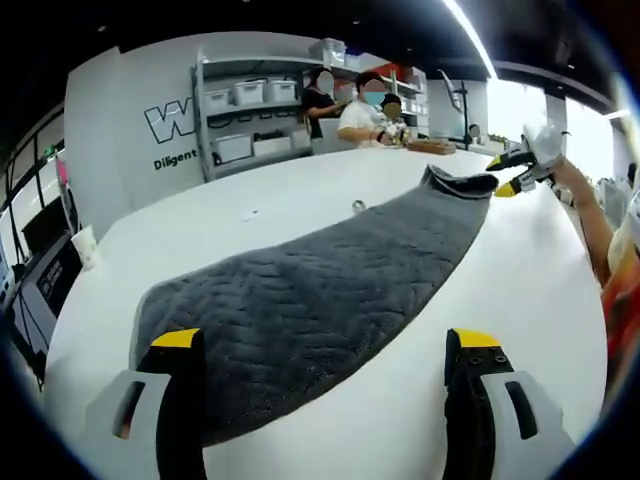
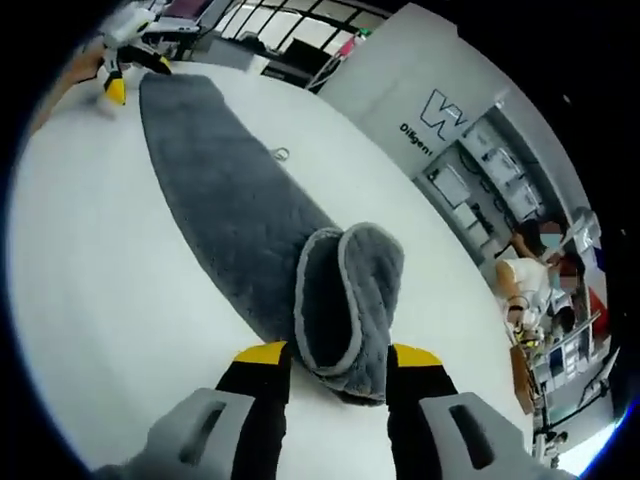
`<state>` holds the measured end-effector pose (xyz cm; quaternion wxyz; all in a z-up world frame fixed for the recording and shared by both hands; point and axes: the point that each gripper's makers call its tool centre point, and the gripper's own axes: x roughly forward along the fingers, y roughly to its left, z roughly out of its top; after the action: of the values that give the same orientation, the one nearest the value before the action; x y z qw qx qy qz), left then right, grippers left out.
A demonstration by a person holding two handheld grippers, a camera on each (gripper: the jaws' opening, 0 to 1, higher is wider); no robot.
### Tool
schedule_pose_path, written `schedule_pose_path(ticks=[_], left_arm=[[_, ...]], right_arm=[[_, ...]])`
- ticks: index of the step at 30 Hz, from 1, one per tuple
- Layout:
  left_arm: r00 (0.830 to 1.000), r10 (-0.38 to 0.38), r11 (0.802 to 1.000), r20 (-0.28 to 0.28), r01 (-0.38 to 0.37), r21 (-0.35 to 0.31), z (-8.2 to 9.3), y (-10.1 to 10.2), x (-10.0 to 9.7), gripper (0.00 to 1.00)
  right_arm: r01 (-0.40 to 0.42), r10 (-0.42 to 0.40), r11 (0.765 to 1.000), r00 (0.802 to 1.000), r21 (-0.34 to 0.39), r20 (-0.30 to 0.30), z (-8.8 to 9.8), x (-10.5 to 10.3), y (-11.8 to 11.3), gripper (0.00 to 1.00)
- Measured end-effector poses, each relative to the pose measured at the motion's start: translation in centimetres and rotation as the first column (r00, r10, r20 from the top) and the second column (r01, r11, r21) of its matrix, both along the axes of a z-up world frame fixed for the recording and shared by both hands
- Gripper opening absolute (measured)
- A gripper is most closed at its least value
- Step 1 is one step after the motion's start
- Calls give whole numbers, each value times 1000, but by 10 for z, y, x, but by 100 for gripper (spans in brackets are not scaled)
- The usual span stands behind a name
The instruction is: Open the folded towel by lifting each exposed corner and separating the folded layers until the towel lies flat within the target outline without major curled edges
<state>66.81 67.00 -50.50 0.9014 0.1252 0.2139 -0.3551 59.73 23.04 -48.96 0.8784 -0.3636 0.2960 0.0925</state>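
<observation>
Grey quilted towel (image 1: 310, 300) lies stretched out long on the white surface (image 1: 300, 195), still folded lengthwise into a strip. Left gripper view: left tool (image 1: 325, 345) sits at the near end of the strip, jaws wide apart and released — yellow tips (image 1: 176, 339) either side of the towel end, nothing pinched. Far end of the towel curls upward where the right tool (image 1: 515, 172) holds it, a sleeve (image 1: 600, 240) reaching in from the right.

Right gripper view: right tool (image 2: 328, 357) is clenched on the towel's end, fabric rolled over into a loop (image 2: 345, 295) between the yellow-tipped jaws, lifted off the surface. Rest of the strip (image 2: 215, 190) runs flat away to the left tool (image 2: 125, 62) at the far end.

A small metal ring-like item (image 1: 358, 206) rests on the surface just beside the towel's long edge; cannot tell what it is.

Writing — white wall (image 1: 120, 150) carries a large outlined "W" (image 1: 170, 122) and below it "Diligent" (image 1: 178, 160), the rest cut off by a shelf rack (image 1: 250, 110) with white bins. People (image 1: 365, 110) stand behind the surface near the rack.
</observation>
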Motion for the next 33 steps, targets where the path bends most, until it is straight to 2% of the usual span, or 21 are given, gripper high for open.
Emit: schedule_pose_path(ticks=[4,6,11,17,22,27,29,33], left_arm=[[1000,0,1000,0,0,1,0,0,0,98],[1000,0,1000,0,0,0,0,0,0,98],[1000,1,1000,2,-1,-1,0,0,-1,97],[1000,1,1000,7,-1,-5,3,0,-1,97],[1000,-5,1000,13,5,-7,4,-1,-2,97],[1000,-9,1000,14,9,-7,4,-2,-2,98],[1000,-9,1000,18,9,-9,5,-1,-2,98],[1000,-5,1000,18,5,-8,5,0,-1,98]], right_arm=[[-20,20,1000,1000,-7,-11,-5,2,1,12],[-28,28,1000,1000,-11,-8,-5,2,1,0],[-22,22,1000,1000,4,12,0,5,-2,0],[13,-14,1000,996,22,87,20,9,-9,0],[43,-43,999,991,2,127,36,14,-21,0],[47,-43,998,991,-29,128,48,22,-36,0],[74,-72,997,988,-12,140,56,24,-47,0],[120,-129,990,981,69,148,65,28,-64,0]])
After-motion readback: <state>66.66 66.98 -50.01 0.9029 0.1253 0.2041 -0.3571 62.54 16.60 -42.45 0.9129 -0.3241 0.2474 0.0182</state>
